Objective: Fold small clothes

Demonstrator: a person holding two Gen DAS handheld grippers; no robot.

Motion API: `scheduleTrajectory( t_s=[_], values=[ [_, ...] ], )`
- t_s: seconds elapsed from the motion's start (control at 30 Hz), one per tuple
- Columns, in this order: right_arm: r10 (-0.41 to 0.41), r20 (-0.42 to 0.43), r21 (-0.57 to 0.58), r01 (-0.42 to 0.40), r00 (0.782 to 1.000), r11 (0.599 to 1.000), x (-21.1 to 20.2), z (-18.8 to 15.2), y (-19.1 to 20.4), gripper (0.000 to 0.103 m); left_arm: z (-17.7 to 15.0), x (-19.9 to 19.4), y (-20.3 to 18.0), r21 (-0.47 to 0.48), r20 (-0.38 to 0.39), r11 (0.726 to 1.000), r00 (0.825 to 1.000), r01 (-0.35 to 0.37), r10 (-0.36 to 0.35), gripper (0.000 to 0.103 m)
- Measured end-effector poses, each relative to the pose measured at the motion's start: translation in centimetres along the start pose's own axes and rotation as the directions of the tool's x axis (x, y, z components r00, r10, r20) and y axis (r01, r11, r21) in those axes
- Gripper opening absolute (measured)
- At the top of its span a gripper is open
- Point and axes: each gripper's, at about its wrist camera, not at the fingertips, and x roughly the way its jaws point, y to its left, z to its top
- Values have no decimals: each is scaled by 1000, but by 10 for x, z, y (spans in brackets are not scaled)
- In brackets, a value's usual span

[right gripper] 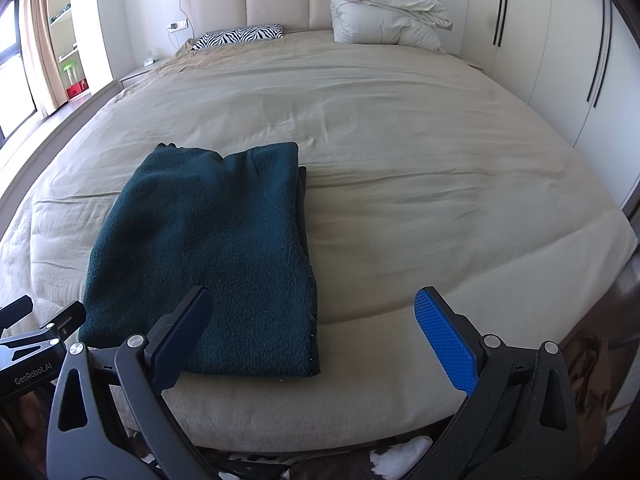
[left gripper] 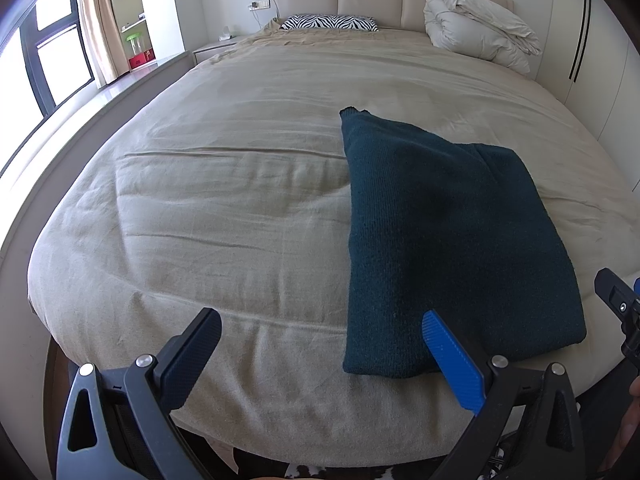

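Note:
A dark green knitted garment (left gripper: 448, 232) lies folded into a rectangle on the beige bed cover (left gripper: 224, 208), near the foot edge. It also shows in the right wrist view (right gripper: 212, 248). My left gripper (left gripper: 322, 320) is open and empty, held over the foot of the bed just left of the garment's near corner. My right gripper (right gripper: 314, 300) is open and empty, over the garment's near right edge. Neither gripper touches the cloth.
A zebra-print pillow (left gripper: 330, 23) and a bundled white duvet (left gripper: 476, 24) lie at the padded headboard. White wardrobe doors (right gripper: 560, 48) stand on the right. A window, curtain and shelves (left gripper: 132, 20) are on the left. A nightstand (left gripper: 216, 46) stands left of the bed.

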Motion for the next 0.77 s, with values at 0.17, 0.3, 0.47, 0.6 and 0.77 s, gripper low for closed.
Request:
scheduleTrajectory(
  t_s=[0.17,0.3,0.47,0.6,0.77],
  values=[
    [1,-2,0,-1,1000,1000,1,-1,0,103,0,1,1,0,-2,1000,1000,3,-3,103],
    [1,-3,0,-1,1000,1000,1,-1,0,103,0,1,1,0,-2,1000,1000,2,-2,103],
    [1,-5,1,-1,1000,1000,1,-2,-1,103,0,1,1,0,-3,1000,1000,3,-3,103],
    [2,-7,1,-2,1000,1000,1,-2,-1,103,-1,3,2,-1,-8,1000,1000,3,-3,103],
    [2,-8,2,-2,1000,1000,2,-3,-1,103,0,4,3,0,-9,1000,1000,4,-4,103]
  ],
)
